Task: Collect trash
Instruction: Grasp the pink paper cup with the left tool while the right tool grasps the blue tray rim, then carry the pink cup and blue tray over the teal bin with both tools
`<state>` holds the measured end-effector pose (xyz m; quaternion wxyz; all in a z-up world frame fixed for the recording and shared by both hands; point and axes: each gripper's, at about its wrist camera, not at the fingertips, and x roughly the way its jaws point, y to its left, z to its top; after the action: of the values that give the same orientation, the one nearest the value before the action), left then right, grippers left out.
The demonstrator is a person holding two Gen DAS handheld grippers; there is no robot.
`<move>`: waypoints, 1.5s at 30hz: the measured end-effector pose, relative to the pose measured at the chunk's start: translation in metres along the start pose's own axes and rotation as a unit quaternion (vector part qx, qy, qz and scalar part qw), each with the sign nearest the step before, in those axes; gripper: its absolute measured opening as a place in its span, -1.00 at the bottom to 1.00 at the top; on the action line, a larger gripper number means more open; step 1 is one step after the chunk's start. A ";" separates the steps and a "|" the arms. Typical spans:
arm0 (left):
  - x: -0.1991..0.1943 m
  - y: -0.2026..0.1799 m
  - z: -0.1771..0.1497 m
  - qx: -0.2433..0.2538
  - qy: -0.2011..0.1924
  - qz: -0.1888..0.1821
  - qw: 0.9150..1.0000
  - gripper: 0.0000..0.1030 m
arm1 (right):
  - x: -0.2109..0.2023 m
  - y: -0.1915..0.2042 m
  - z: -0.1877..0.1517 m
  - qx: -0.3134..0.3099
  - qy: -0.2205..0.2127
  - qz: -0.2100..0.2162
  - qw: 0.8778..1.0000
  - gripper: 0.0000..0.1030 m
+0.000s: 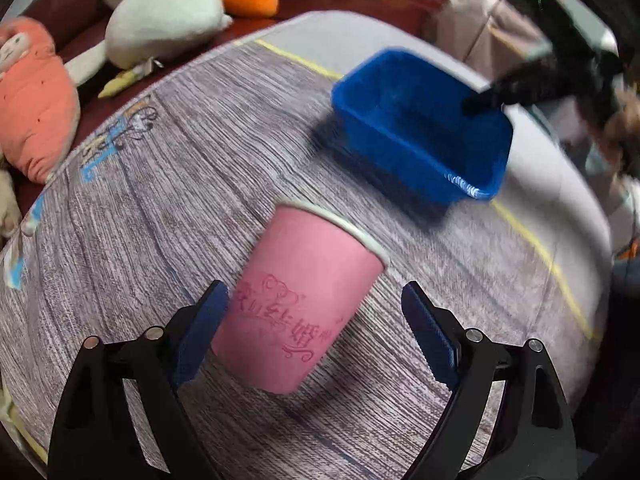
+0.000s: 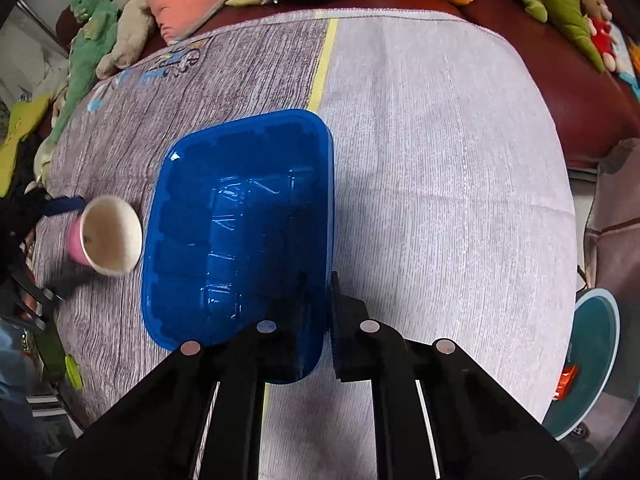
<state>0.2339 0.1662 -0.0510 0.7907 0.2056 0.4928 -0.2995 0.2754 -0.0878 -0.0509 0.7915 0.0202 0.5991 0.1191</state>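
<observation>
Left gripper point(image 1: 316, 332) wide open around the pink paper cup point(image 1: 298, 300); right gripper point(image 2: 326, 320) clamped on the blue bin point(image 2: 240, 216) wall.

The cup lies on its side on the grey cloth point(image 1: 140, 200), just beside the bin, its body between the spread pads, seemingly not yet squeezed though blur makes contact hard to judge; best to centre the jaws on the mid-body and close gently, since thin paper crushes; the right holds the near rim steady; the bin looks empty, the cup's cream inside bare too.
</observation>
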 end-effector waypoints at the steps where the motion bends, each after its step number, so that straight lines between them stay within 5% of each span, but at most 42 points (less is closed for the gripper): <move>1: 0.001 -0.006 -0.002 0.007 -0.001 0.010 1.000 0.73 | -0.002 -0.001 -0.003 0.000 0.001 0.000 1.000 -0.81; 12: 0.003 -0.015 -0.026 -0.045 -0.001 0.000 0.999 0.59 | -0.018 -0.014 -0.040 0.015 0.012 0.009 1.000 -0.76; 16: 0.014 0.010 -0.021 -0.123 -0.003 0.009 0.992 0.59 | -0.014 -0.015 -0.037 0.019 0.008 0.005 1.000 -0.73; 21: 0.024 0.011 -0.016 -0.145 0.003 0.019 0.989 0.59 | -0.005 -0.012 -0.027 0.018 -0.003 0.003 1.000 -0.38; 23: 0.029 0.005 -0.016 -0.145 0.012 0.031 0.989 0.16 | 0.000 -0.012 -0.023 0.017 -0.007 0.002 1.000 -0.28; 27: 0.025 -0.005 -0.015 -0.163 0.015 0.059 0.985 0.13 | 0.008 -0.015 -0.017 0.019 -0.020 -0.001 1.000 -0.28; 28: 0.023 -0.009 -0.015 -0.166 0.016 0.067 0.984 0.13 | 0.010 -0.015 -0.017 0.020 -0.021 -0.002 1.000 -0.44; 29: 0.020 -0.012 -0.017 -0.169 0.016 0.074 0.983 0.13 | 0.013 -0.016 -0.019 0.020 -0.019 -0.001 1.000 -0.81; 34: 0.010 -0.032 -0.015 -0.204 0.024 0.088 0.975 0.13 | -0.007 -0.020 -0.029 0.022 -0.046 0.014 0.999 -0.83; 45: -0.009 -0.110 0.029 -0.176 -0.007 0.081 0.981 0.13 | -0.077 -0.070 -0.064 0.050 -0.107 0.012 0.993 -0.83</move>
<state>0.1762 0.0697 -0.0339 0.8396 0.1003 0.5139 -0.1447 0.2062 -0.1793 -0.0084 0.8474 0.0799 0.5161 0.0958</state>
